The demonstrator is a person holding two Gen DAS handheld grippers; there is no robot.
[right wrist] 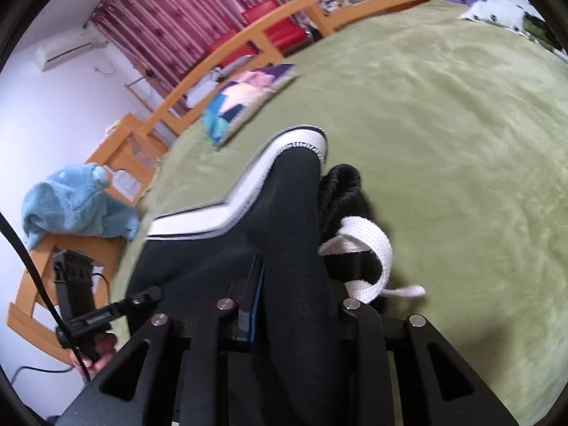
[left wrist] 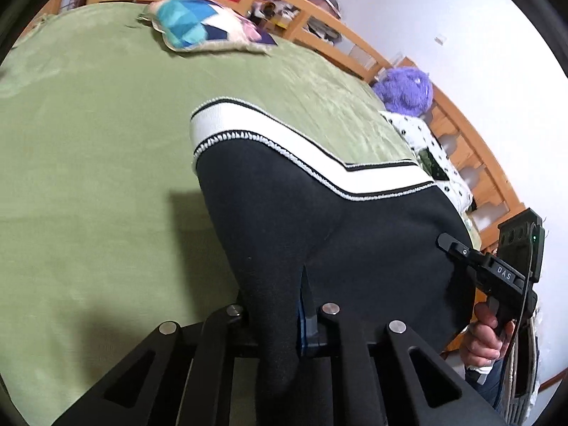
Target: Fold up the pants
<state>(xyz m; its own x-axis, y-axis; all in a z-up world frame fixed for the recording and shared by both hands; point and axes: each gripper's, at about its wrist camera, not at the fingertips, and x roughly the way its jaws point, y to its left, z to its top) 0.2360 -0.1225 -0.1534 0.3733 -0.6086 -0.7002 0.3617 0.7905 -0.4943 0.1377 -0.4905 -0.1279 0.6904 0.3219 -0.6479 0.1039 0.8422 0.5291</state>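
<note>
Black pants (left wrist: pixel 337 220) with a white striped band (left wrist: pixel 227 120) hang lifted over the green bedspread (left wrist: pixel 88 177). My left gripper (left wrist: pixel 294 294) is shut on a pinched fold of the black cloth, which drapes over its fingers. At the right edge of the left wrist view, a hand holds my right gripper (left wrist: pixel 443 239) against the pants' far side. In the right wrist view the right gripper (right wrist: pixel 294 277) is shut on the pants (right wrist: pixel 284 195), beside a white drawstring loop (right wrist: pixel 369 248). The left gripper (right wrist: pixel 149 296) shows at lower left, at the cloth's edge.
A patchwork pillow (left wrist: pixel 191 25) lies at the far side of the bed. A purple plush (left wrist: pixel 404 88) and a spotted white pillow (left wrist: pixel 422 142) sit by the wooden bed rail (left wrist: pixel 355 42). A blue plush (right wrist: pixel 74 206) rests on a wooden stand beyond the bedspread (right wrist: pixel 461 142).
</note>
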